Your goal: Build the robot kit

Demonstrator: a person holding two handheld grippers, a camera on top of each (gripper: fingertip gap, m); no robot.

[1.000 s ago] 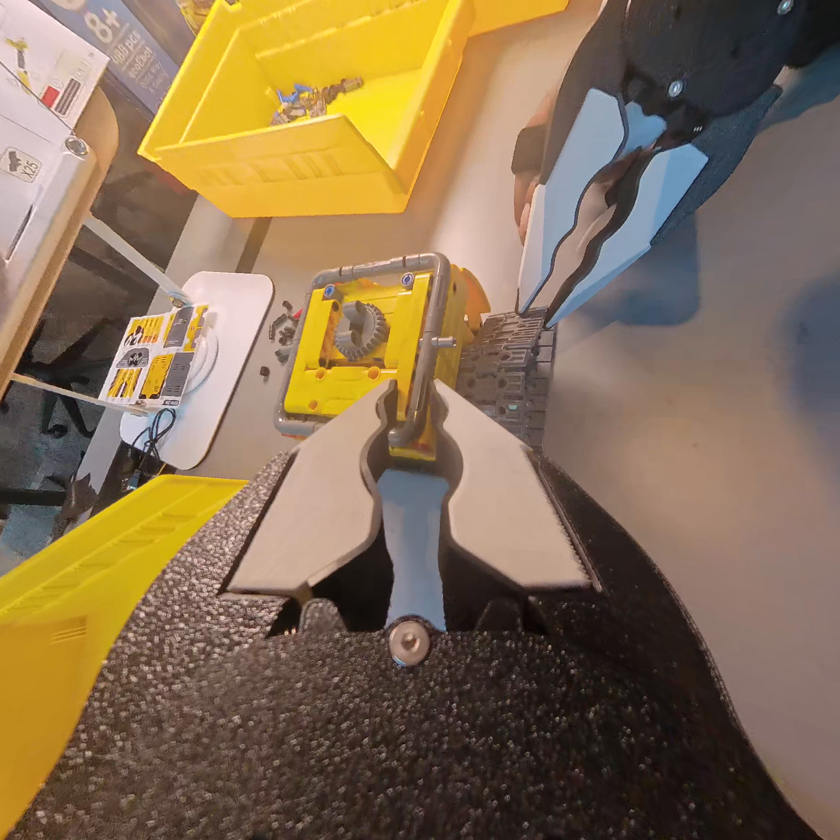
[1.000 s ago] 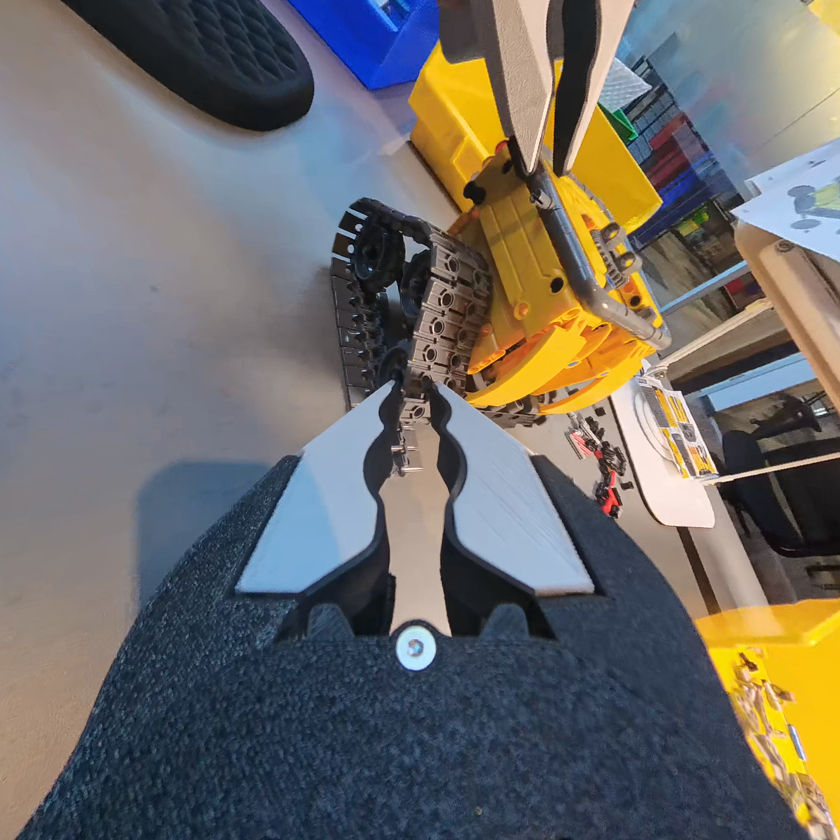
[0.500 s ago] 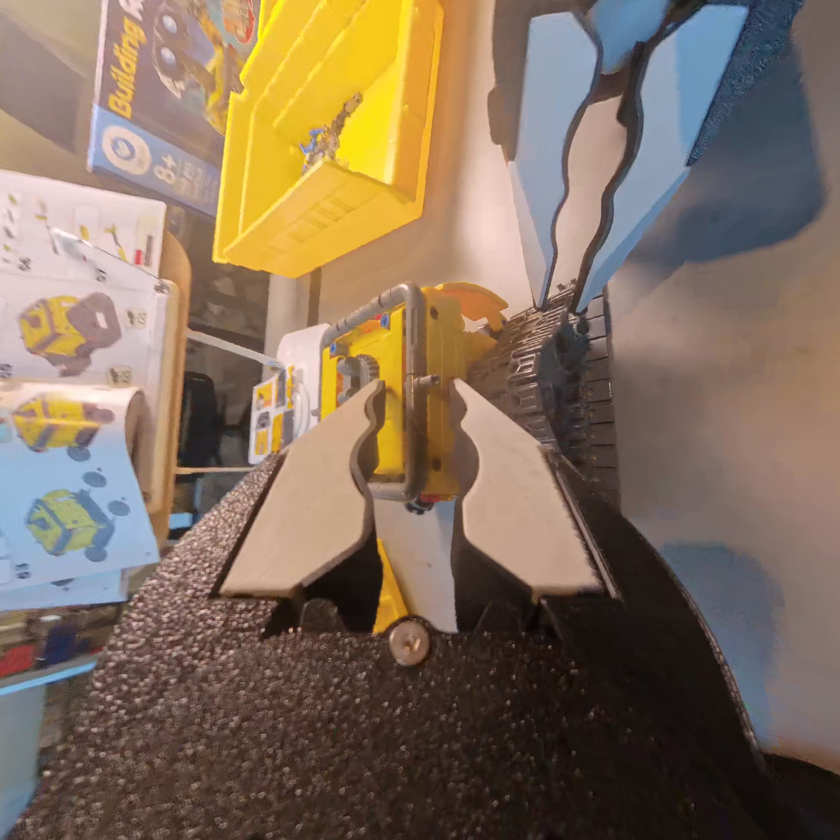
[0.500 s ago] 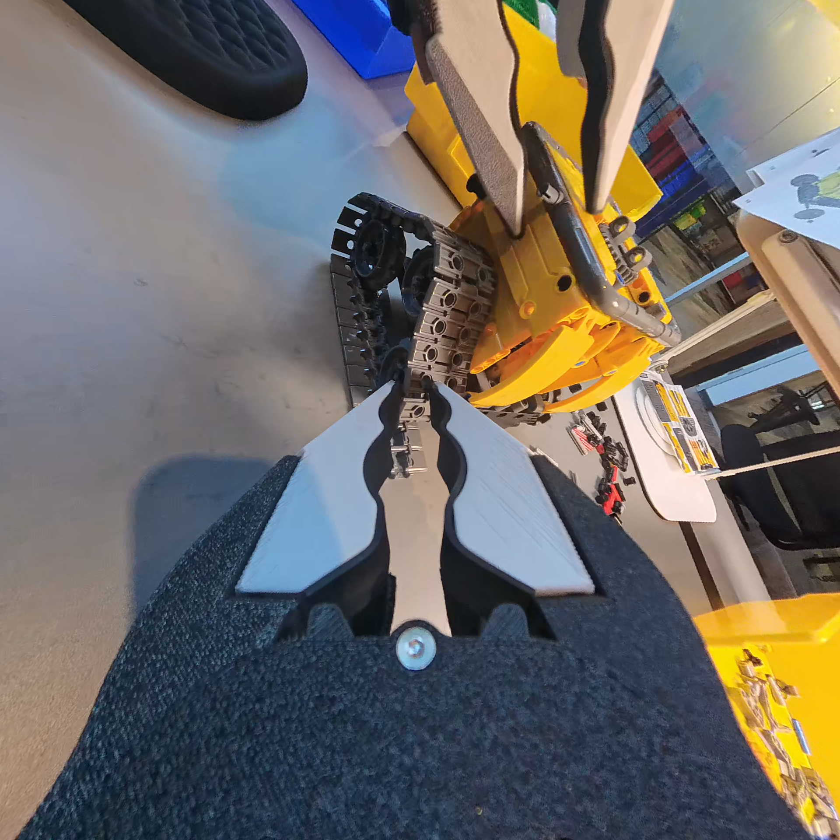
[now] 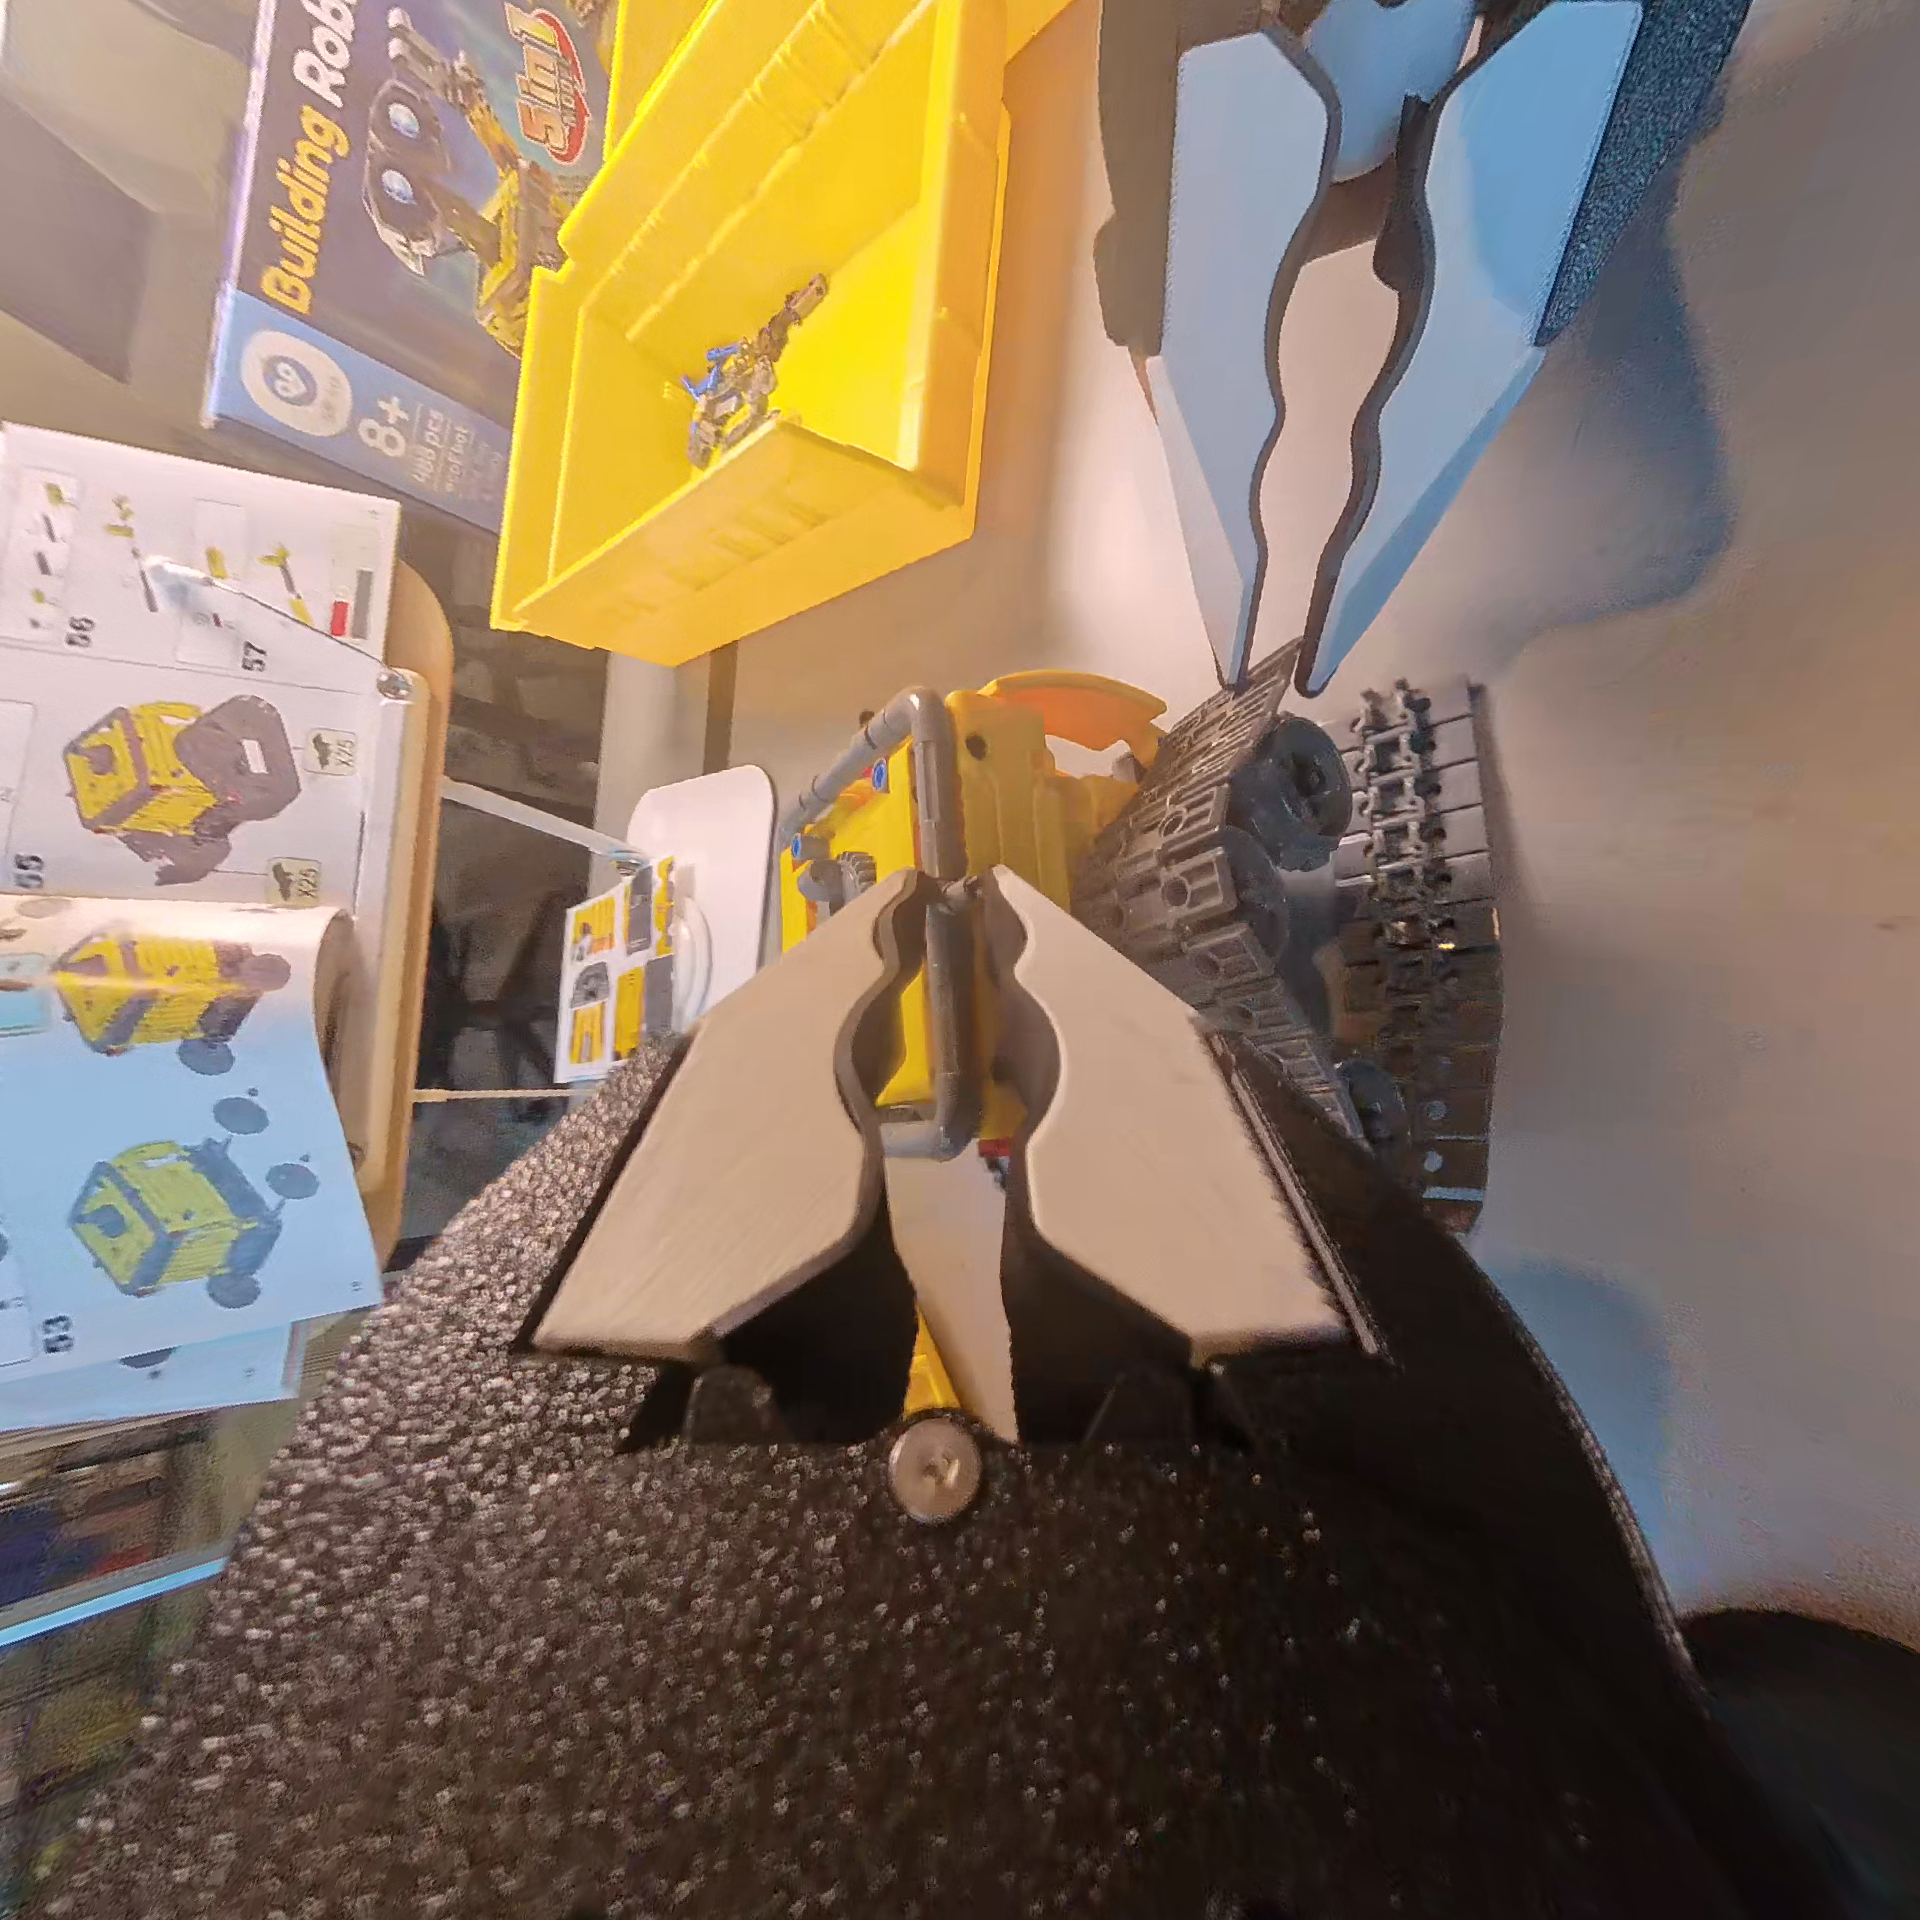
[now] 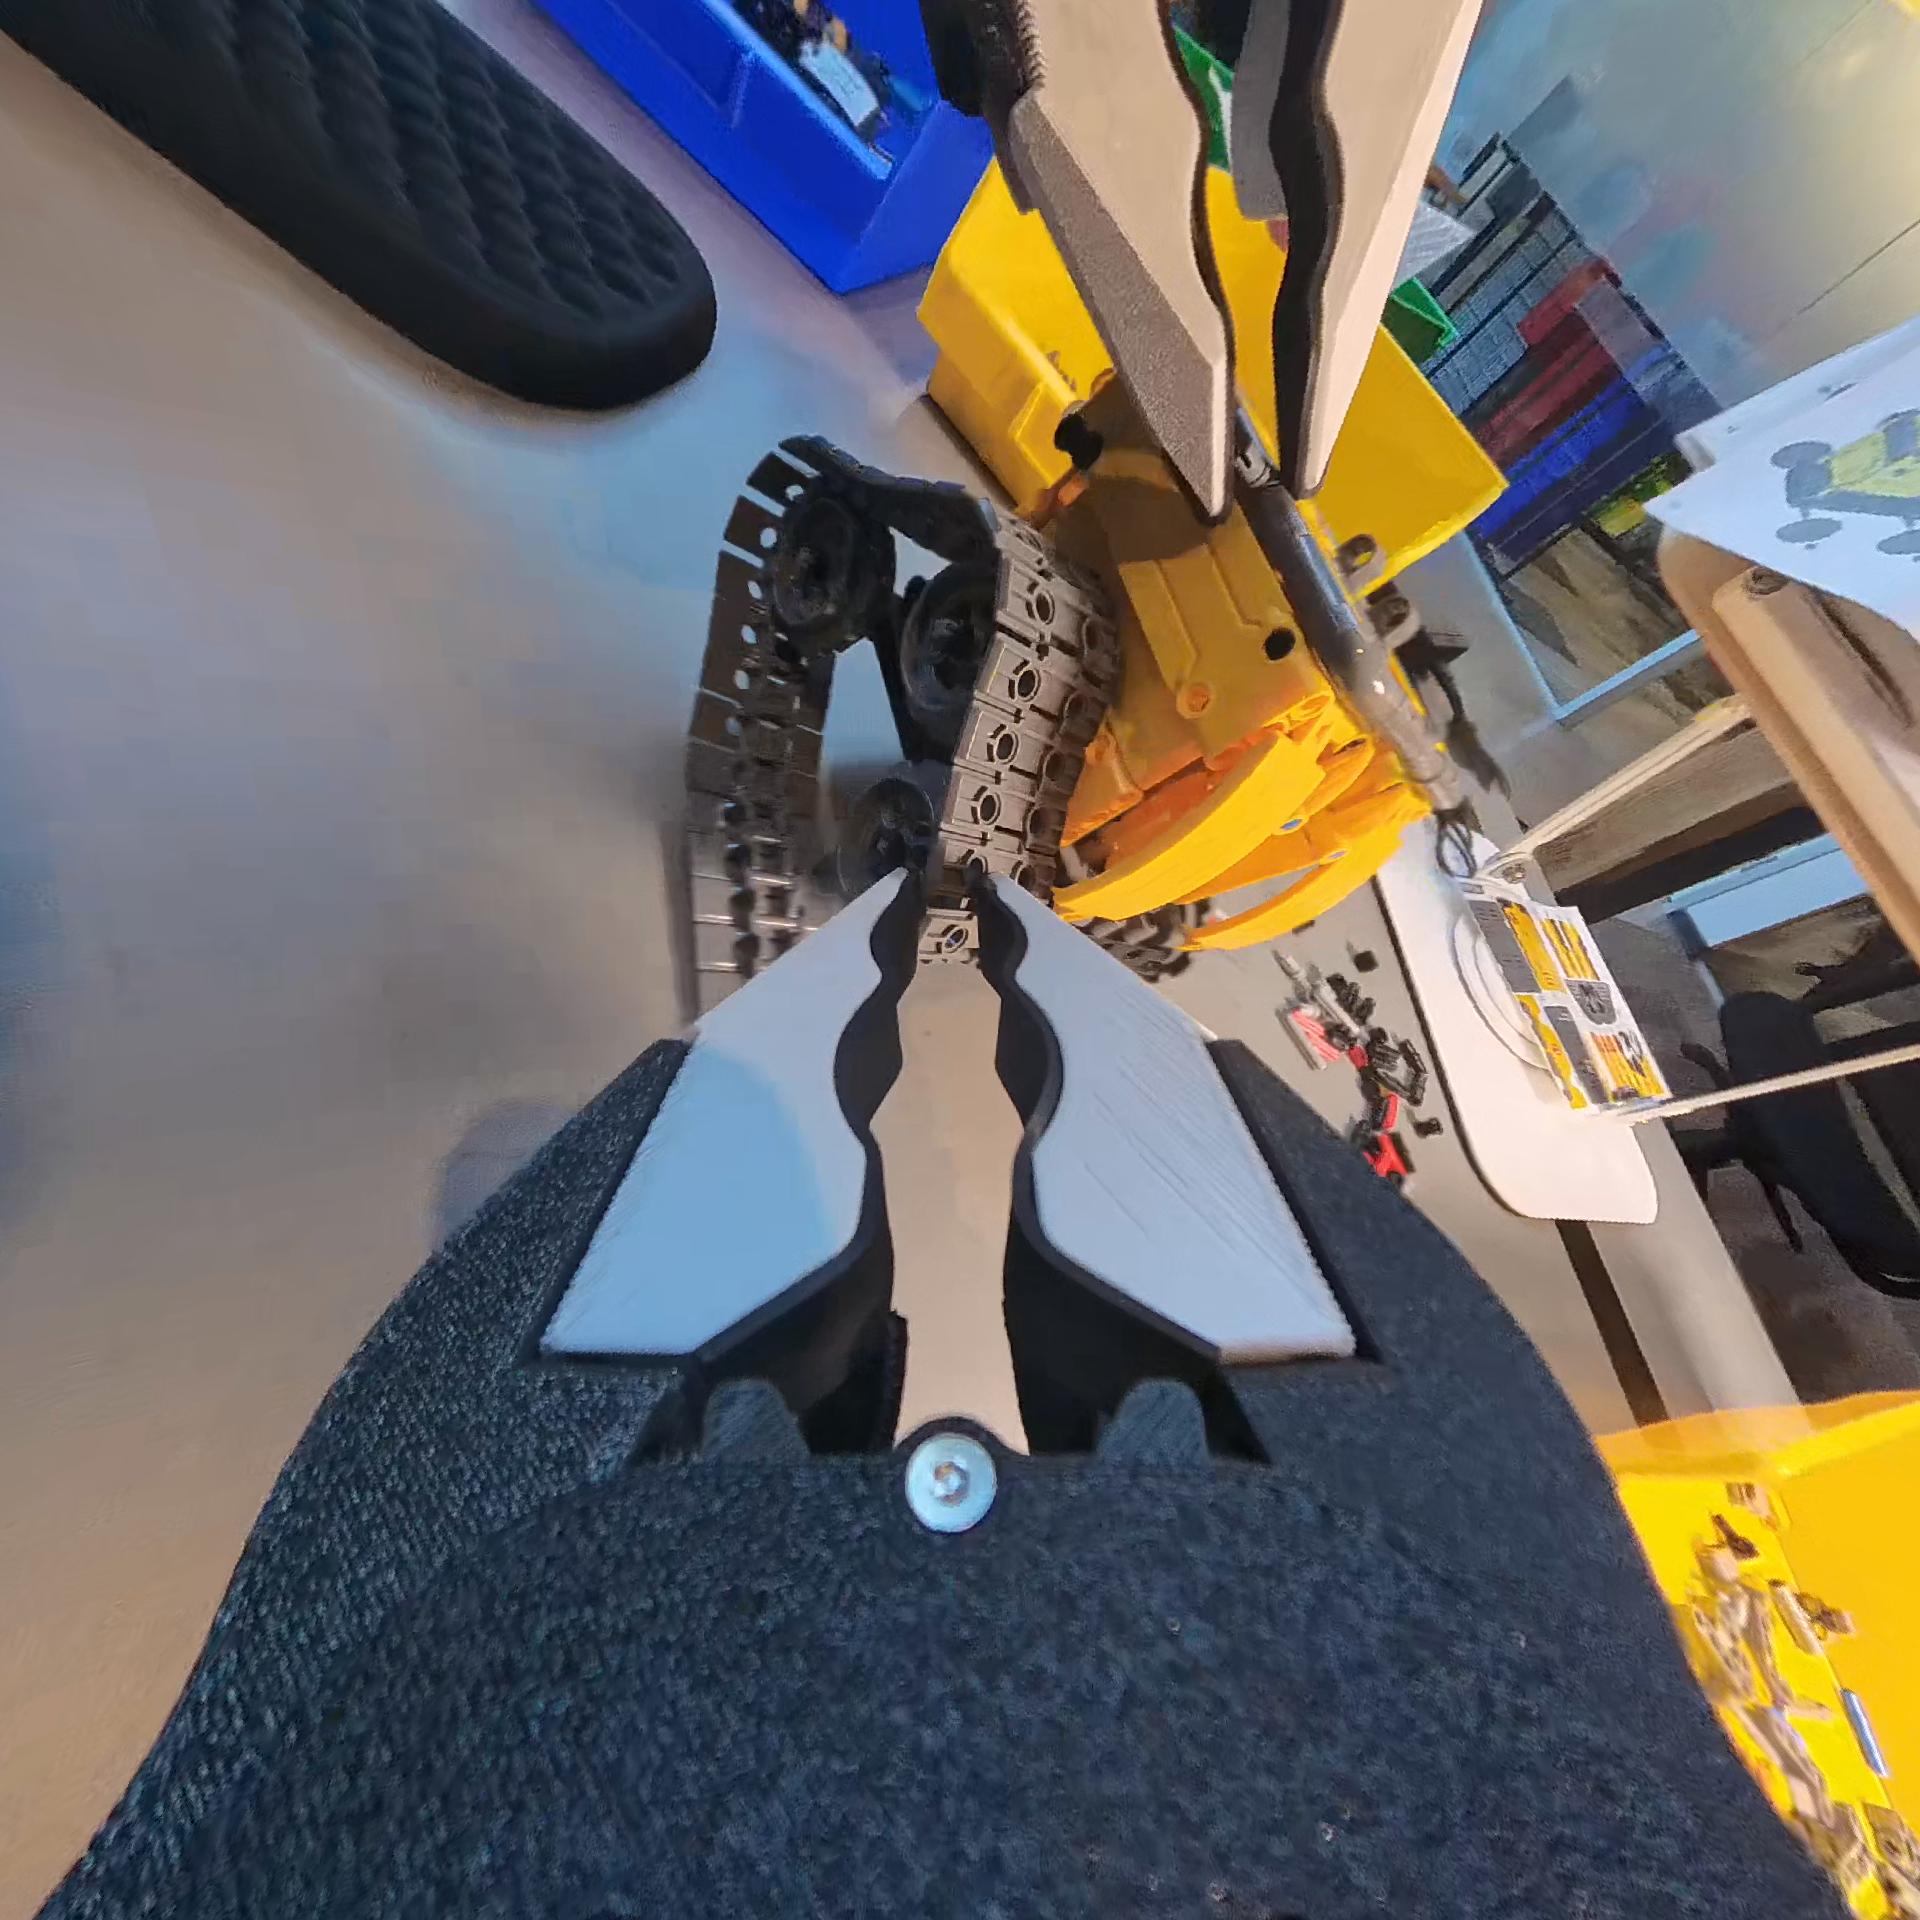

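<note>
My right tool [image 6: 943,883] pinches a grey link of the tracked yellow model [image 6: 1195,665], its tips closed on the grey track [image 6: 1013,717] at centre frame. At twelve o'clock my left tool [image 6: 1257,488] grips the model's grey bar [image 6: 1340,634]. A black mat [image 6: 395,177] lies at ten o'clock, a blue bin [image 6: 831,177] at eleven, loose small parts [image 6: 1351,1049] on the bench [image 6: 312,779] at three.

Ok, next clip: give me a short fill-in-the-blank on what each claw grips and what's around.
1. The left claw is shut on the model's grey ____.
2. The right claw is shut on the grey ____ of the yellow model.
3. The bin beyond the model is ____ in colour.

Missing words: bar; track; yellow
</note>
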